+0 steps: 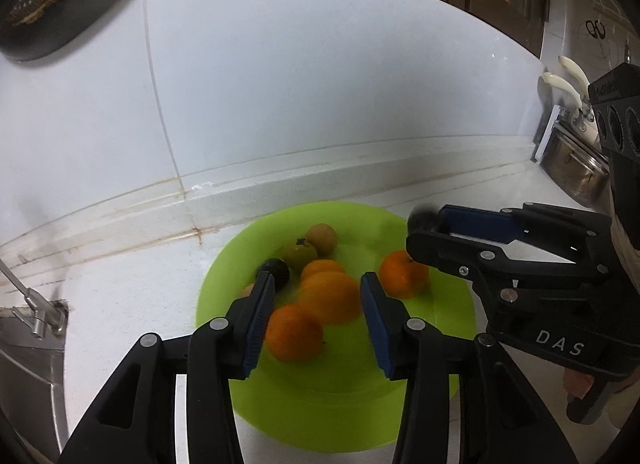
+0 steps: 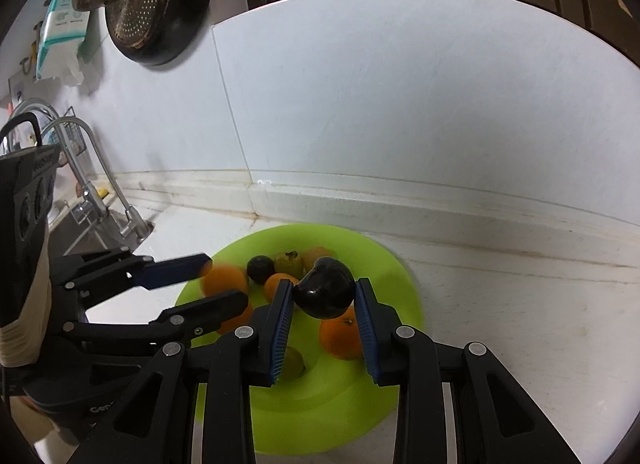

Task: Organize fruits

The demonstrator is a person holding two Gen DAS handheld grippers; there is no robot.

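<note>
Presently the right gripper (image 2: 324, 298) grips a dark plum (image 2: 325, 293) between its blue pads, held above the lime-green plate (image 2: 404, 304). Left gripper (image 1: 318, 288) stands part-open with nothing pressed, an orange (image 1: 329, 296) lying on the plate between and below its fingers. Further oranges, a second dark plum (image 1: 276, 270) and two yellow-green fruits (image 1: 300, 254) rest on that plate, set on the white counter (image 1: 132, 296) near the tiled wall.

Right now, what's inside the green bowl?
The bowl holds oranges, two yellowish fruits and a dark plum. The left gripper hides part of its bottom, so more fruit could be underneath.
</note>
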